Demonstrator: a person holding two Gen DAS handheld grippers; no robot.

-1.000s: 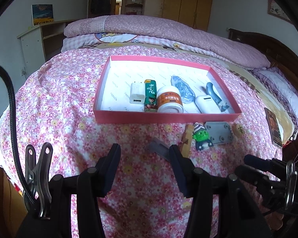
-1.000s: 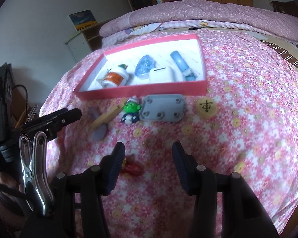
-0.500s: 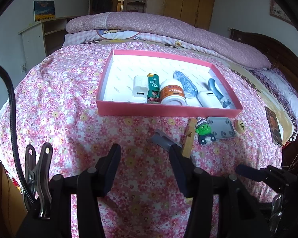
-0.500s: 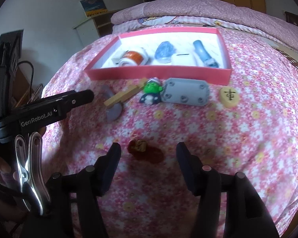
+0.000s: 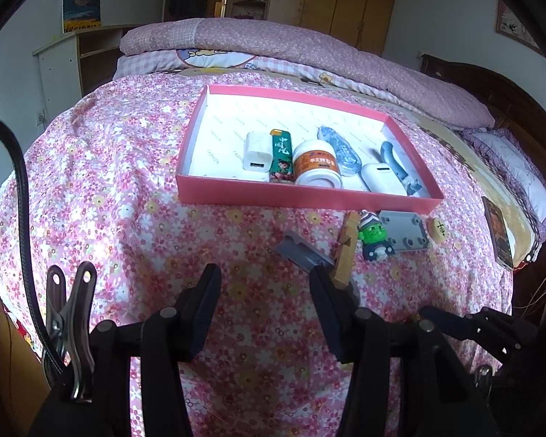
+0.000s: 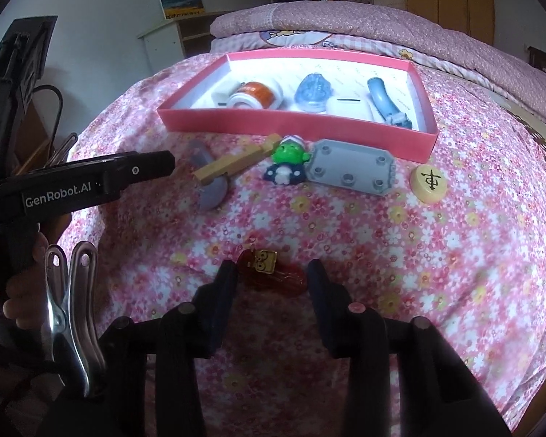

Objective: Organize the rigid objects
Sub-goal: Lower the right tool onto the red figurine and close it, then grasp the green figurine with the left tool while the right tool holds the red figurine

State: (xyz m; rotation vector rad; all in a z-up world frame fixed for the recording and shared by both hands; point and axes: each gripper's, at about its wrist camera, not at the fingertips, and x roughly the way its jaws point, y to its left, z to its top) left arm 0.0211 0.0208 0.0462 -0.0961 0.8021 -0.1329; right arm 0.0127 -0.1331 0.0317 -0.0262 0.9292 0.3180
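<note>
A pink box lies on the flowered bedspread and holds a white charger, a green lighter, a white jar and other small items. In front of it lie a grey scraper, a wooden clip, a green-headed toy, a grey studded plate and a round wooden piece. My right gripper is open, its fingers on either side of a dark red toy on the bedspread. My left gripper is open and empty, just short of the scraper.
A folded purple quilt lies behind the box. A dark card or phone lies near the bed's right edge. A white shelf unit stands at the left and wooden wardrobes at the back.
My right gripper has come down and forward, so the dark red toy now lies between its open fingers. My left gripper has risen and pulled back a little from the box.
</note>
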